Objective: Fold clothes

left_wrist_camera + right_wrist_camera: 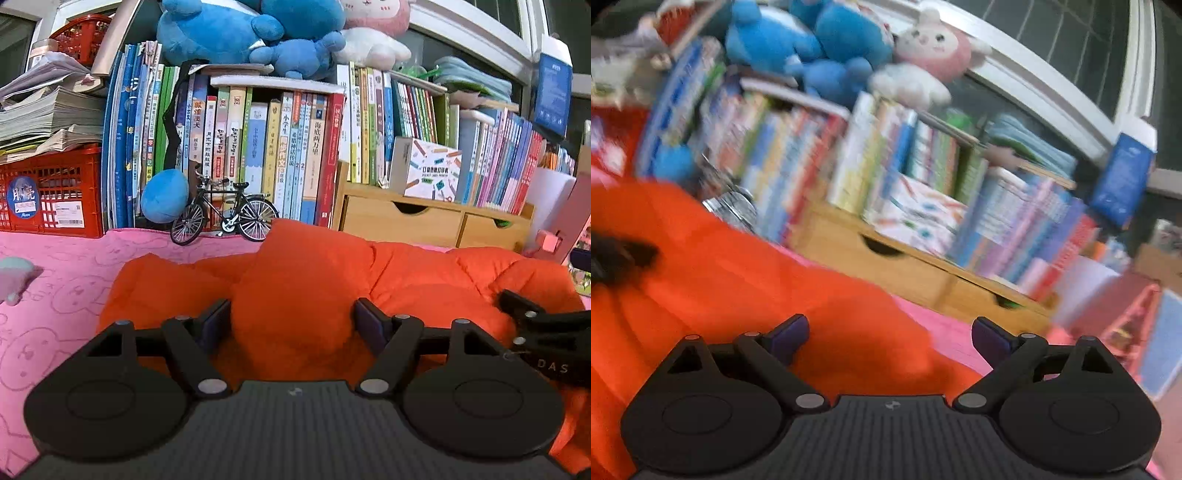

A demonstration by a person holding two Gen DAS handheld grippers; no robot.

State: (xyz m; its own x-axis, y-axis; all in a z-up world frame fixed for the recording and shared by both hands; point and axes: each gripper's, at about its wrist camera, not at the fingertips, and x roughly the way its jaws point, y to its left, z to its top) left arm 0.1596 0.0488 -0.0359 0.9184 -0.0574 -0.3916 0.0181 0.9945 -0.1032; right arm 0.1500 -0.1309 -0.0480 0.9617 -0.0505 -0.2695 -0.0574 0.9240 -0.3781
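Orange puffer jacket (306, 280) lies bunched on the pink sheet (55, 295), filling the lower middle of both views below the bookshelf (266, 155). Left gripper (293, 325) has its fingers apart around a raised fold, probably to pinch it. Right gripper (890, 336) (view blurred) is spread wide over the jacket's right edge, holding nothing.

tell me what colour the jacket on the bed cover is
Bright orange: the puffy jacket shows best in the left wrist view.
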